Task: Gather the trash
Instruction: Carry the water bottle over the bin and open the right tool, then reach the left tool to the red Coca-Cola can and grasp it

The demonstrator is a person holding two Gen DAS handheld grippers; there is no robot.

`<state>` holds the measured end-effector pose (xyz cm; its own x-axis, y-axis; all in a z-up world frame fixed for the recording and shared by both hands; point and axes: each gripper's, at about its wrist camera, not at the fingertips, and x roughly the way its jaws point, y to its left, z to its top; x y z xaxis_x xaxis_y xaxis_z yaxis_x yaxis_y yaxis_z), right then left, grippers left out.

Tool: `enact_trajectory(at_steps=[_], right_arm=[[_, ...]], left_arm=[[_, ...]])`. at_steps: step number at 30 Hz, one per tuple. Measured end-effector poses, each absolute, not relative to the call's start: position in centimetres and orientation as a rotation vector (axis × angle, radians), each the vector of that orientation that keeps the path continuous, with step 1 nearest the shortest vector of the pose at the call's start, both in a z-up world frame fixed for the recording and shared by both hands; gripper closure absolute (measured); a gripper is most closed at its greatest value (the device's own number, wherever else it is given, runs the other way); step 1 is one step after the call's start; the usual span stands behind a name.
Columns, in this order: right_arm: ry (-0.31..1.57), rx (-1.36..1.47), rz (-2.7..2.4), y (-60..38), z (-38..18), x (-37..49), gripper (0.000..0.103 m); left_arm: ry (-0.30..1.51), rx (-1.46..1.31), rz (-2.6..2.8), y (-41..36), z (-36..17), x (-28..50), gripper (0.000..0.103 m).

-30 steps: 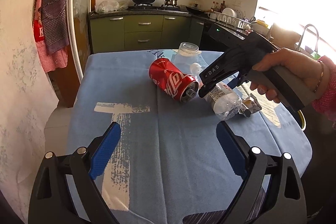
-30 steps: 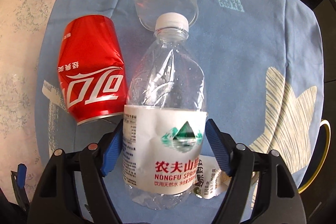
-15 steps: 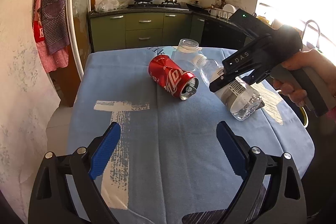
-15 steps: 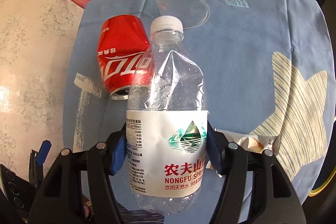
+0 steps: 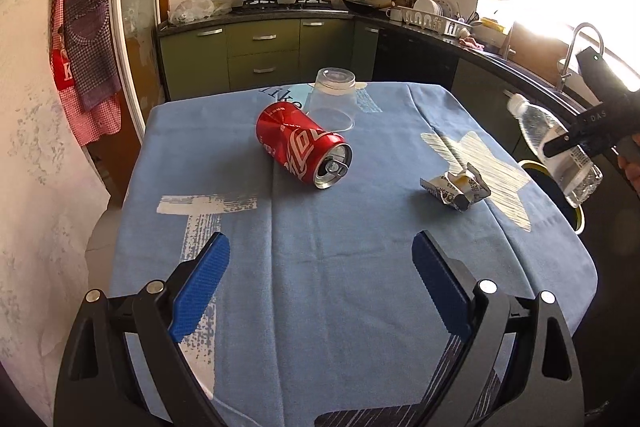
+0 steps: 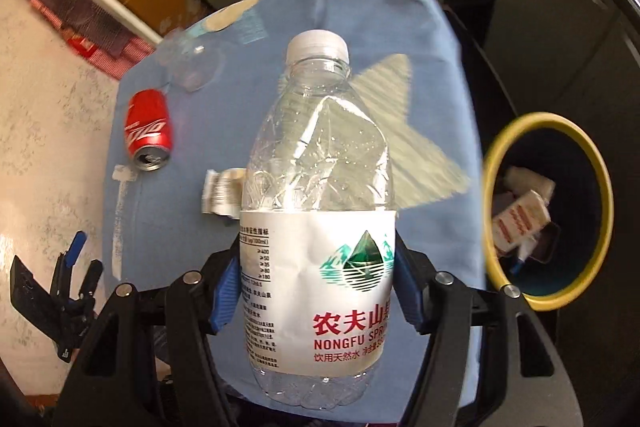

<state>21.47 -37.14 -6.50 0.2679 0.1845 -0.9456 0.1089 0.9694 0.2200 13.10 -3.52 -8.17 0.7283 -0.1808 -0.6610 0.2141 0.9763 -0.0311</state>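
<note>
Blue-clothed table (image 5: 360, 267) in a kitchen is seen ahead of the wide left tool (image 5: 318, 281), with can (image 5: 304, 151), cup (image 5: 334, 97) and wrapper (image 5: 456, 187). Bottle (image 6: 316, 195) is clamped in the right tool (image 6: 316, 291); the bin (image 6: 492, 187) interior is shown only there.

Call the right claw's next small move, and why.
Probably carry the water bottle sideways over the yellow-rimmed bin, then release. The right claw is shut on its label, and the bin sits open just past the table edge with trash inside.
</note>
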Motion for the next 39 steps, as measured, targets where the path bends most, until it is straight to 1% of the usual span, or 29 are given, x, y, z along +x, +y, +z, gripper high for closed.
enact_trajectory(at_steps=[4, 9, 11, 13, 14, 17, 27, 34, 39], right_arm=[[1.311, 0.302, -0.115, -45.1, -7.6, 19.6, 0.041], [1.338, 0.375, -0.265, -52.2, -11.1, 19.3, 0.041], [1.340, 0.387, -0.309, -54.2, -12.5, 19.8, 0.040], [1.308, 0.372, -0.393, -55.9, -13.0, 19.8, 0.036], [1.293, 0.370, -0.404, -56.3, -13.0, 19.6, 0.035], [1.231, 0.449, -0.342, -56.4, -12.4, 18.4, 0.035], [1.063, 0.426, -0.124, -51.0, -9.6, 13.8, 0.031], [1.046, 0.400, -0.040, -48.8, -9.8, 13.5, 0.029], [1.042, 0.378, -0.015, -49.0, -9.7, 13.3, 0.029]], left_arm=[[0.733, 0.056, -0.221, -4.7, -8.3, 13.5, 0.012], [0.742, 0.085, -0.238, -7.2, -8.4, 13.7, 0.012], [0.748, 0.098, -0.248, -8.1, -8.4, 13.7, 0.012], [0.755, 0.113, -0.252, -9.0, -8.5, 13.9, 0.012], [0.756, 0.121, -0.253, -9.3, -8.5, 13.9, 0.012], [0.759, 0.143, -0.249, -10.1, -8.5, 14.1, 0.012], [0.787, 0.143, -0.174, -10.2, -8.8, 16.9, 0.012], [0.836, 0.112, -0.082, -9.5, -8.9, 20.1, 0.010], [0.868, 0.065, -0.004, -9.3, -8.6, 24.2, 0.009]])
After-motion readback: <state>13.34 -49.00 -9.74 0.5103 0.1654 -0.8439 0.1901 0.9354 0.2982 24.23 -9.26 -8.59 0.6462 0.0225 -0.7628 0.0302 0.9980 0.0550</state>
